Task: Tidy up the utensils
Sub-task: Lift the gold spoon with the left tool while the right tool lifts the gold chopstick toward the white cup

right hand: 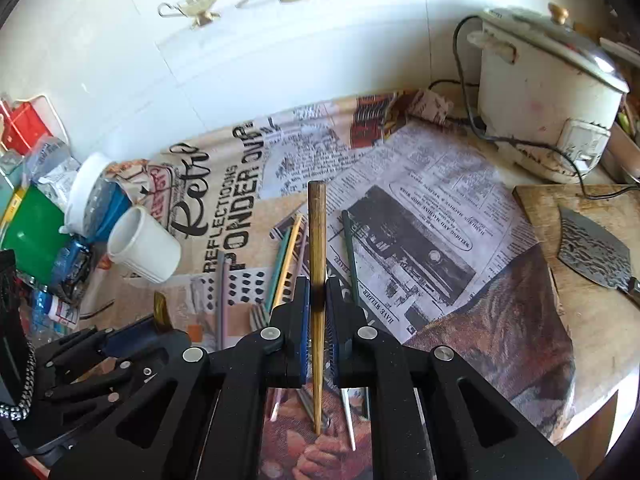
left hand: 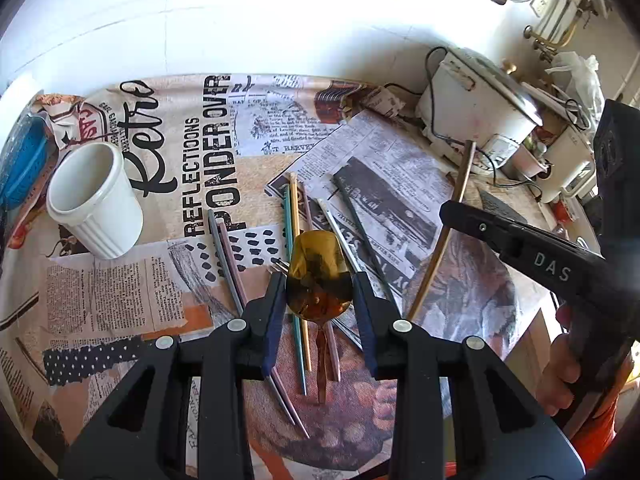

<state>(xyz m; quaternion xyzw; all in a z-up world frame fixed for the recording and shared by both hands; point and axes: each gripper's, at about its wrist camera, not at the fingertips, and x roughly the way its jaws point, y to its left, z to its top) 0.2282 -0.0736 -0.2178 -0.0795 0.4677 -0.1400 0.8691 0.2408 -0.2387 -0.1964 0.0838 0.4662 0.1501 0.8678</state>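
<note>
My left gripper (left hand: 320, 280) is shut on the bowl of a golden spoon (left hand: 318, 260), whose handle hangs down over the cloth. In the right wrist view the same gripper (right hand: 132, 332) sits low at the left with the spoon's tip (right hand: 162, 312) poking up. My right gripper (right hand: 318, 296) is shut on a brown wooden stick (right hand: 317, 232) that points away, raised off the table. From the left wrist view that right gripper (left hand: 450, 210) and its stick (left hand: 440, 240) are on the right. Several coloured chopsticks (left hand: 294, 208) (right hand: 284, 256) lie loose on the cloth. A white ribbed cup (left hand: 96, 200) (right hand: 144, 244) stands at the left.
A newspaper-print cloth (left hand: 180, 160) covers the table. A white rice cooker (right hand: 544, 92) with its cord stands at the back right. A wooden board (right hand: 592, 320) with a cleaver (right hand: 596, 252) lies to the right. Bottles, a green box (right hand: 32, 232) and a blue tub (left hand: 20, 160) crowd the left edge.
</note>
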